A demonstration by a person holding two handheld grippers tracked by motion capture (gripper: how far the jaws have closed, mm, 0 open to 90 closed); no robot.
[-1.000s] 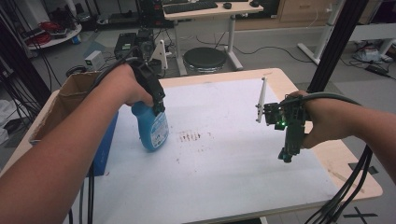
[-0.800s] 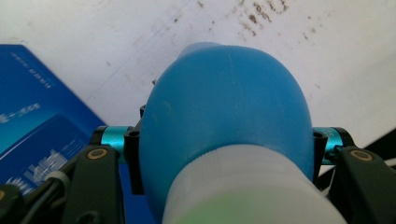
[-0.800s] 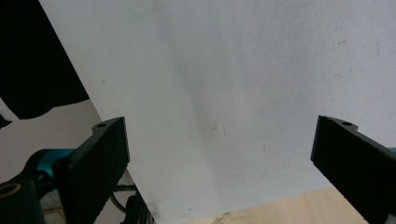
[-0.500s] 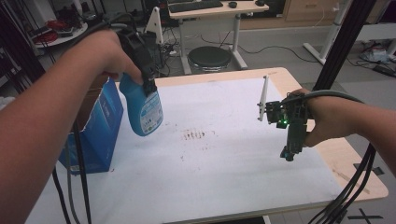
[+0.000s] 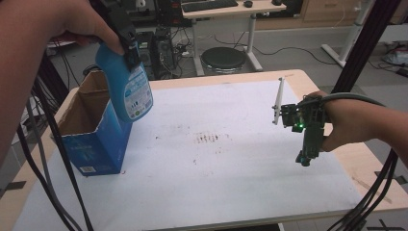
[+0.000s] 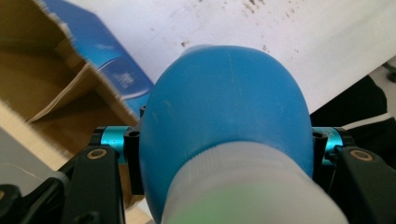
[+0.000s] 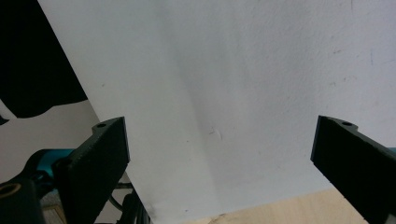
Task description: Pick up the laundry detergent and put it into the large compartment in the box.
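The blue bottle (image 5: 126, 79) hangs in the air, tilted, above the open blue cardboard box (image 5: 94, 139) at the left side of the table (image 5: 240, 187). The left gripper (image 6: 224, 154) is clamped on the bottle near its white neck. The right gripper (image 7: 219, 154) hovers over the white sheet (image 5: 231, 168) near the right edge, its jaws wide apart and holding nothing.
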